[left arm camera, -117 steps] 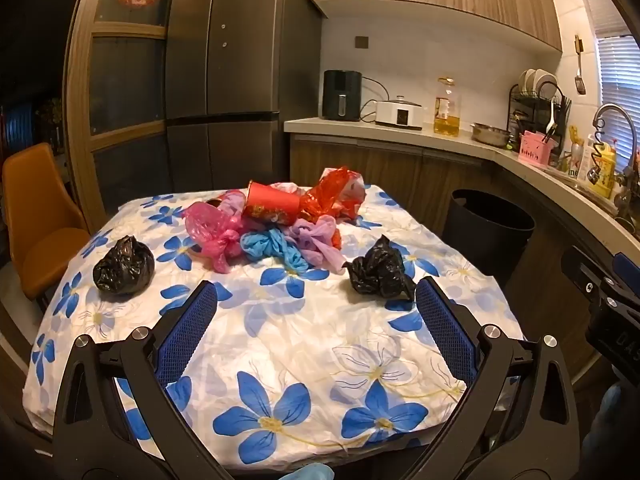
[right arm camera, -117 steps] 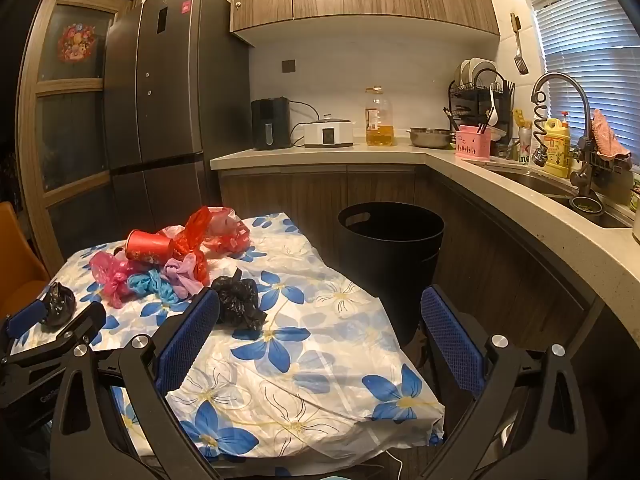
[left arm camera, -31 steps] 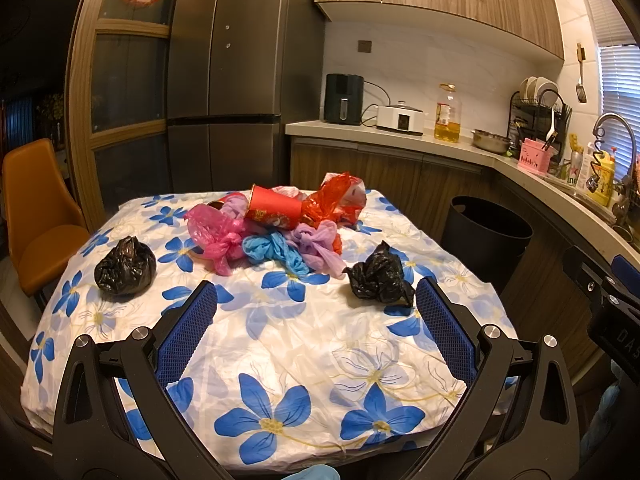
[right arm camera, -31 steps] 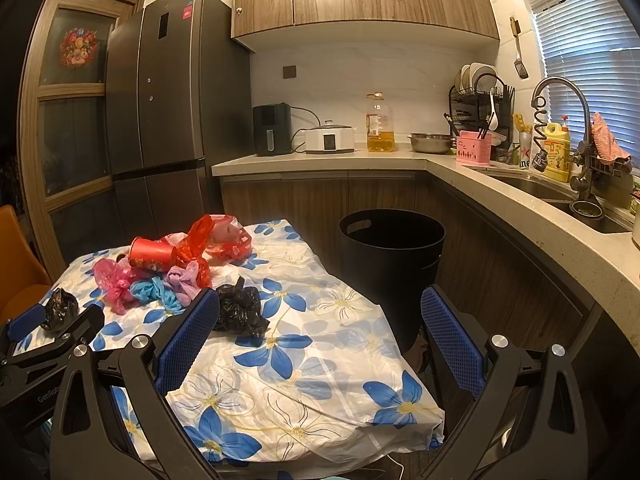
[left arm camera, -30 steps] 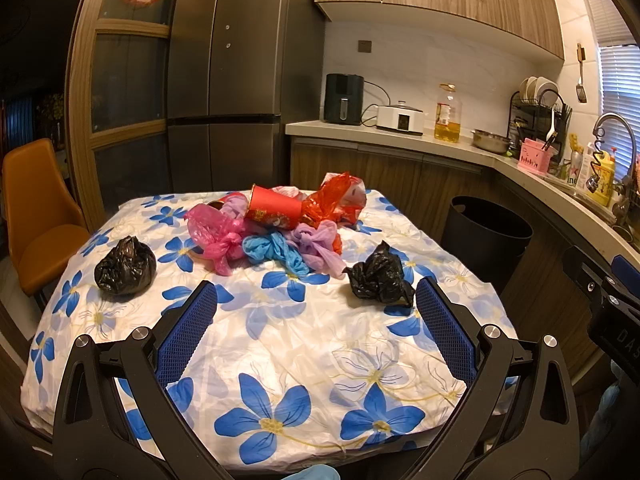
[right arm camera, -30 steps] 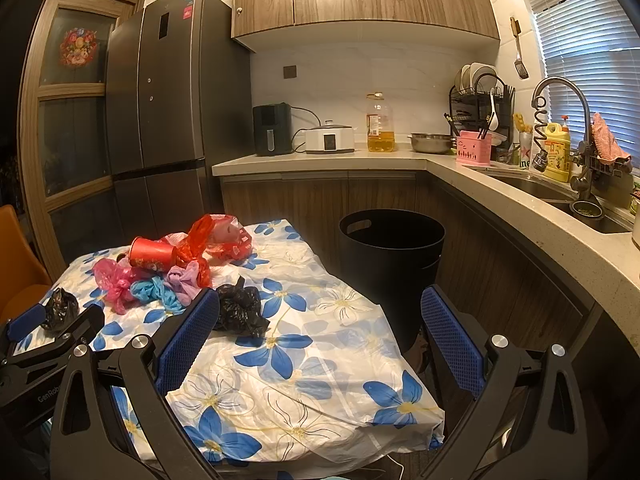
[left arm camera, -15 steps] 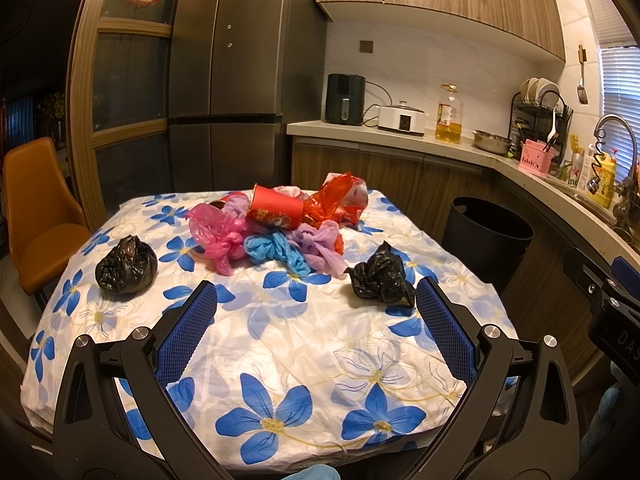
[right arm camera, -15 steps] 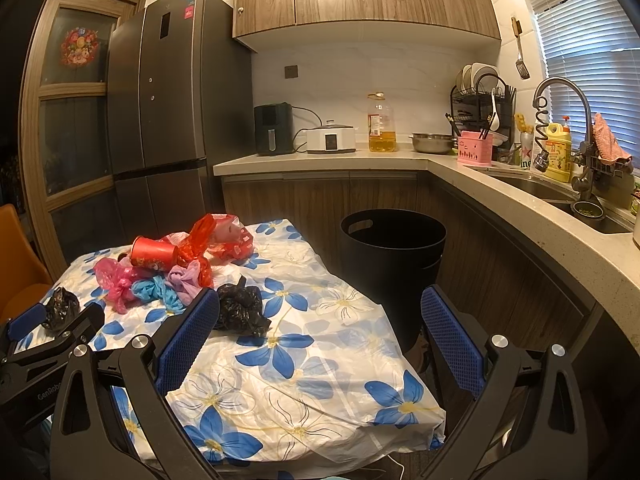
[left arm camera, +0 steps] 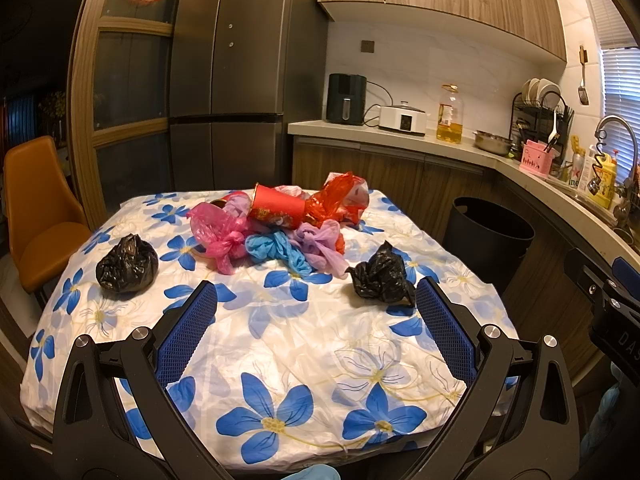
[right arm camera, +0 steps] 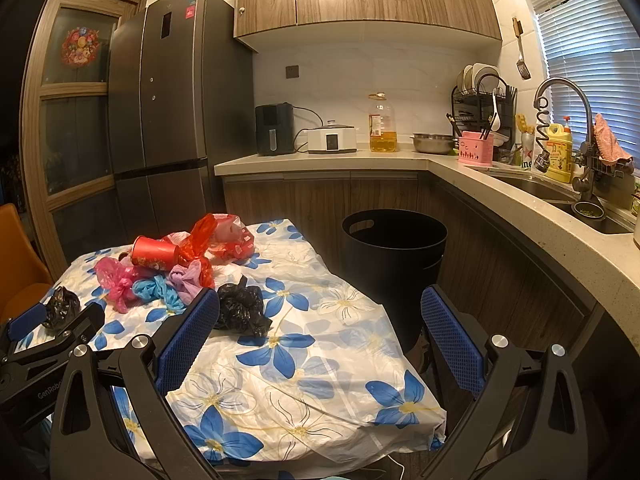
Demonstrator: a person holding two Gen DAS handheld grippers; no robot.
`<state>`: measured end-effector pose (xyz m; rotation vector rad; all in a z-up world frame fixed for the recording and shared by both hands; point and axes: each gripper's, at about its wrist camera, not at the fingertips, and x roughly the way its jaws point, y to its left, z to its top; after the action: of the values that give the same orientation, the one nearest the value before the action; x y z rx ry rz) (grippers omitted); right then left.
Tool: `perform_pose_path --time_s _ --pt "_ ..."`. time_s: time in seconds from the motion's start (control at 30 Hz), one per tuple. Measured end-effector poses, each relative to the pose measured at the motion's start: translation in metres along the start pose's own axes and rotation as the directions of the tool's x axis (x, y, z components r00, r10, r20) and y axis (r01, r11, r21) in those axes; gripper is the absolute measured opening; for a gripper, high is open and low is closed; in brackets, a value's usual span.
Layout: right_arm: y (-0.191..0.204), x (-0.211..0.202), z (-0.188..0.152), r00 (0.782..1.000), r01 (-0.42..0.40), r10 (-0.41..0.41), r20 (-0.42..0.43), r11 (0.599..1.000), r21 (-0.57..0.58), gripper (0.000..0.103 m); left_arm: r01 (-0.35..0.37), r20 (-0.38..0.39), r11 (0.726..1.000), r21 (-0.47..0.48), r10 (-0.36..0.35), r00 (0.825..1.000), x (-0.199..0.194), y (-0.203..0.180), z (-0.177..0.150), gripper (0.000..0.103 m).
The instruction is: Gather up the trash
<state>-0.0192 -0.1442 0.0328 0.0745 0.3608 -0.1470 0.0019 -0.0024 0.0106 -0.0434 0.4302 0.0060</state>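
Both claws, left claw (left arm camera: 316,320) and right claw (right arm camera: 320,328), gape wide and empty at lower frame; knotted bags (left arm camera: 280,236) wait mid-frame on the surface (left arm camera: 280,344), bin (right arm camera: 394,256) alongside for disposal.

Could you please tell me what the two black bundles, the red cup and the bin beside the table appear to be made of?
The black bundles look like thin glossy plastic film: crinkled, with sharp highlights. The red cup seems to be printed paper or card, matte with gold marks, though that is uncertain. The black bin appears to be matte moulded plastic, with a cut-out handle.
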Motion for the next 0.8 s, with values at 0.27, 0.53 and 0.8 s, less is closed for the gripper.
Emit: perform_pose_path --time_s 0.27,0.53,0.8 --pt "0.003 0.003 0.002 1.0 -0.002 0.002 0.0 1.0 -0.002 0.098 -0.001 -0.002 1.0 -0.001 0.001 1.0 -0.001 0.006 0.003 0.097" --pt "0.006 0.006 -0.004 1.0 -0.016 0.016 0.005 1.0 -0.002 0.098 -0.009 0.0 1.0 -0.005 0.009 1.0 0.0 0.017 -0.009 0.097" --pt "0.007 0.017 -0.006 0.999 -0.052 0.052 0.008 0.999 0.002 0.098 -0.015 0.008 1.0 -0.019 0.015 1.0 0.005 0.021 -0.011 0.097"
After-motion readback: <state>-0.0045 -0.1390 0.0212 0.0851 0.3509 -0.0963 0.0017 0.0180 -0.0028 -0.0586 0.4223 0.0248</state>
